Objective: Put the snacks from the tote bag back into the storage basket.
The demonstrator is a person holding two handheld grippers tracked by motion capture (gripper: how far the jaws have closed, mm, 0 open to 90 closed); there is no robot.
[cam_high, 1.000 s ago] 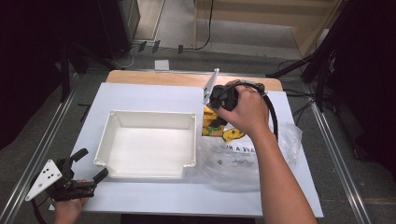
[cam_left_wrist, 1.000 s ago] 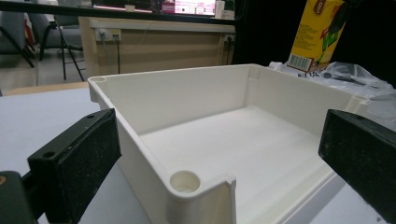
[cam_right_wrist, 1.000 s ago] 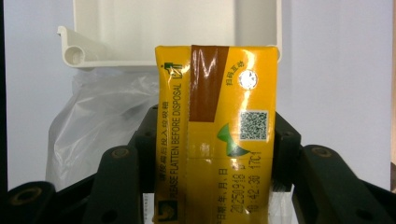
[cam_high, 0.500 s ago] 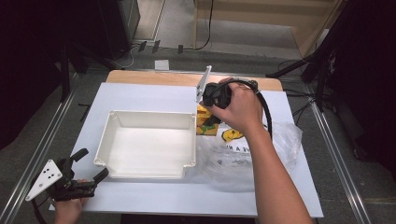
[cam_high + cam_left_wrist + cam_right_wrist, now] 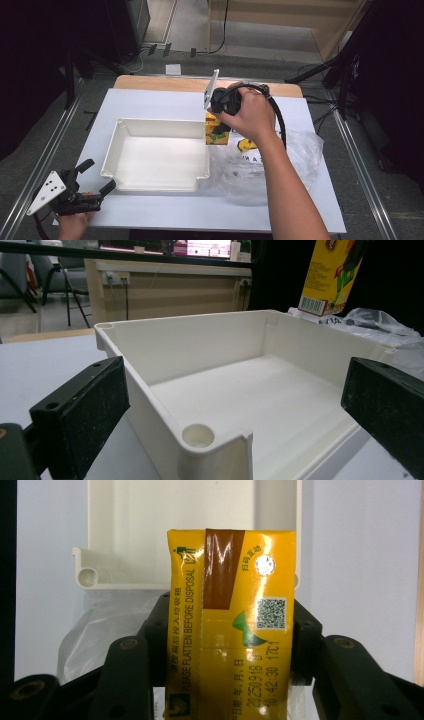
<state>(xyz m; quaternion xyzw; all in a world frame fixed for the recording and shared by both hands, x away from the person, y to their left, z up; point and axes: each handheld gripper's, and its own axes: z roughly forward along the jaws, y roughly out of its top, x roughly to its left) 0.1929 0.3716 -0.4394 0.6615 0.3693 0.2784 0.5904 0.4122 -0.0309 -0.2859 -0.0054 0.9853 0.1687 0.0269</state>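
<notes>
Gripping a yellow drink carton (image 5: 231, 625) between its two black jaws, the right gripper (image 5: 225, 107) hangs over the right rim of the white tray (image 5: 120, 131), near that tray's far right corner. In the right gripper view the jaws press on both sides of the carton, whose top end carries a brown strip, a QR code and printed date digits, and the tray's corner lies beyond it. The person's right hand (image 5: 252, 115) wraps the gripper body, and a black cable loops from it over the wrist.

The tray sits on the white table (image 5: 150, 100), roughly at the middle and left of it, with nothing visible inside. Just to the tray's right, a crumpled clear plastic bag (image 5: 295, 160) lies on the table, reaching toward the table's right edge (some yellow print shows through it, too small to read).

The left gripper (image 5: 95, 184) rests at the table's near left corner, held by the left hand (image 5: 72, 225), its jaws spread wide and holding nothing. In the left gripper view the two pads (image 5: 85, 415) stand well apart on either side of the tray's near corner, without touching it, and the carton (image 5: 332, 275) appears above the tray's far rim.
</notes>
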